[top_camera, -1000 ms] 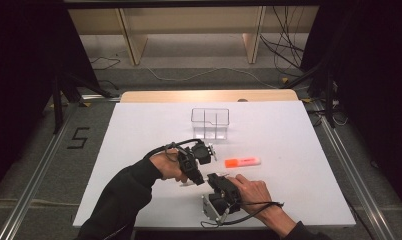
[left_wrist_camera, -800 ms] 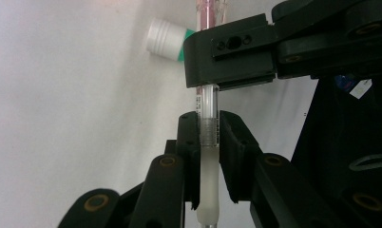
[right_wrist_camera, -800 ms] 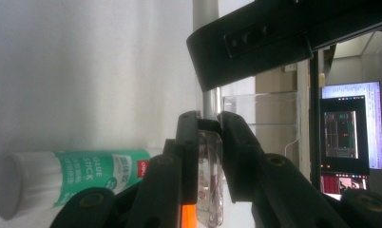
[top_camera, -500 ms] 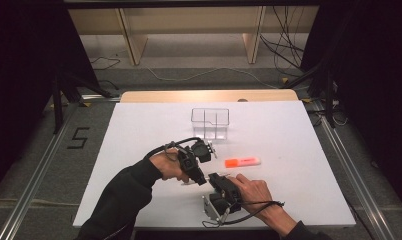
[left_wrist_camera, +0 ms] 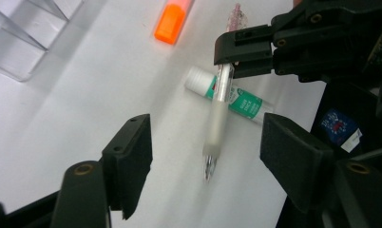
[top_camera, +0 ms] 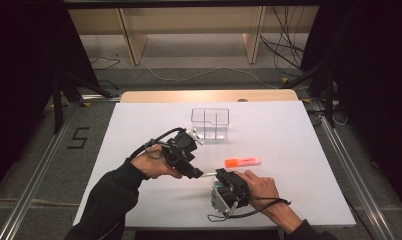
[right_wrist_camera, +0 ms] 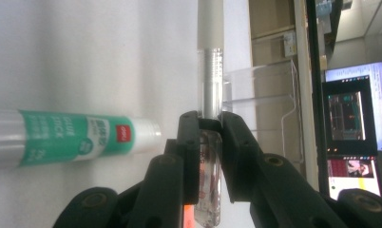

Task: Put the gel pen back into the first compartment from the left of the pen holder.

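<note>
Right tongs were pinched on the clear barrel of the pen, holding it up off the table near the front edge, tip end pointing toward the left tongs. Left tongs had just been opening: jaws spread wide either side of the pen's frosted grip section, pads not touching it. So we read this as a handover: the left had let go and the right alone carried the pen.

Judged progress: pen lifted and passed to the right side, done. Left to do, as far as we could tell: move it to the clear organizer box at the far middle of the table and drop it into one of its compartments. Box looked empty.

Around: glue stick lay flat on the table directly under the pen, crossing beneath it. Orange highlighter lay just beyond, between the hands and the box. Both lay flat and low, so we judged a lifted carry would pass over them. The spread left tongs sat closest to the pen and needed to back off first.
</note>
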A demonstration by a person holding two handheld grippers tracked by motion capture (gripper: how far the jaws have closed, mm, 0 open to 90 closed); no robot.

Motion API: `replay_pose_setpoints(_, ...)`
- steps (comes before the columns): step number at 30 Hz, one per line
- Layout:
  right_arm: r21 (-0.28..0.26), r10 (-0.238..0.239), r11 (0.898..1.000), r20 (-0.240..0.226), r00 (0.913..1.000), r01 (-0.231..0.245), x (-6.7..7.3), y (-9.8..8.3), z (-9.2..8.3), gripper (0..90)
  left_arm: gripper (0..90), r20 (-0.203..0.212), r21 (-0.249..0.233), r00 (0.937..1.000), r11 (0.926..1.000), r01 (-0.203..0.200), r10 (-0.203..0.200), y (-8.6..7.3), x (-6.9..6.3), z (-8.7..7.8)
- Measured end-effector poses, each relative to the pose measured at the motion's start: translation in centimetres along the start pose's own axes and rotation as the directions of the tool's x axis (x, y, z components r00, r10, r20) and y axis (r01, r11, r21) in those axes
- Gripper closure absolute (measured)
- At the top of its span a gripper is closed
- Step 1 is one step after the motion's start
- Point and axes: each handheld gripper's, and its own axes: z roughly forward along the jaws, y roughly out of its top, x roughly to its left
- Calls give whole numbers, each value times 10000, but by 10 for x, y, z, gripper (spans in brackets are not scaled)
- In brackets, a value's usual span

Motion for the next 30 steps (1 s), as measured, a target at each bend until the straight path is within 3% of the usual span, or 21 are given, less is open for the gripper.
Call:
replay_pose_setpoints(7,79,711,9974,-94,9974,-710,-10,-10,0,796,282,-709,-997,9963,9941,421,-493,-17,1,-7)
replay_pose_setpoints(10,162,1051,9943,-4,9945,-1051,-15,-16,1,796,259,-715,-1719,9939,9825,712,-845,-26,0,-11)
replay_pose_setpoints(13,160,1478,9889,-80,9890,-1477,-23,-23,4,796,231,-851,-1989,9913,9766,820,-1005,-35,-2,-10)
replay_pose_setpoints(14,288,1942,9806,-72,9809,-1940,-25,-26,4,796,226,-885,-2034,9902,9751,882,-1081,-37,-2,-10)
replay_pose_setpoints(15,220,1987,9798,129,9800,-1990,-27,-28,5,796,224,-927,-2172,9894,9720,898,-1121,-42,-3,-8)
replay_pose_setpoints(16,179,2400,9707,-109,9707,-2398,-31,-31,5,796,220,-957,-2223,9887,9707,914,-1150,-45,-3,-7)
replay_pose_setpoints(17,122,2512,9679,-88,9679,-2511,-33,-33,5,795,220,-1039,-2285,9878,9694,901,-1163,-48,-3,-5)
replay_pose_setpoints(18,139,2802,9599,-162,9598,-2800,-35,-35,5,796,220,-1170,-2415,9864,9667,848,-1158,-52,-3,-4)
replay_pose_setpoints(19,96,2926,9562,-188,9561,-2925,-37,-37,5,796,218,-1183,-2674,9848,9592,919,-1273,-55,-3,-3)
replay_pose_setpoints(22,-83,3594,9329,-416,9323,-3600,-45,-43,6,795,213,-1180,-3265,9813,9392,1064,-1522,-65,-2,1)
replay_pose_setpoints(23,-117,3890,9208,-476,9200,-3899,-47,-44,6,795,212,-1232,-3315,9806,9377,1041,-1524,-68,-2,3)
replay_pose_setpoints(26,-325,4403,8957,-747,8947,-4435,-55,-49,8,796,204,-1200,-3707,9776,9213,1176,-1731,-78,-2,8)
replay_pose_setpoints(28,-479,4827,8713,-960,8705,-4884,-60,-51,9,796,192,-1292,-3752,9756,9194,1177,-1776,-83,-2,11)
replay_pose_setpoints(29,-559,4983,8611,-1038,8608,-5053,-62,-52,10,796,190,-1223,-3879,9750,9132,1251,-1855,-87,-1,13)
replay_pose_setpoints(30,-623,5289,8407,-1183,8404,-5379,-65,-54,11,796,186,-1206,-4016,9749,9073,1247,-1874,-90,-1,13)
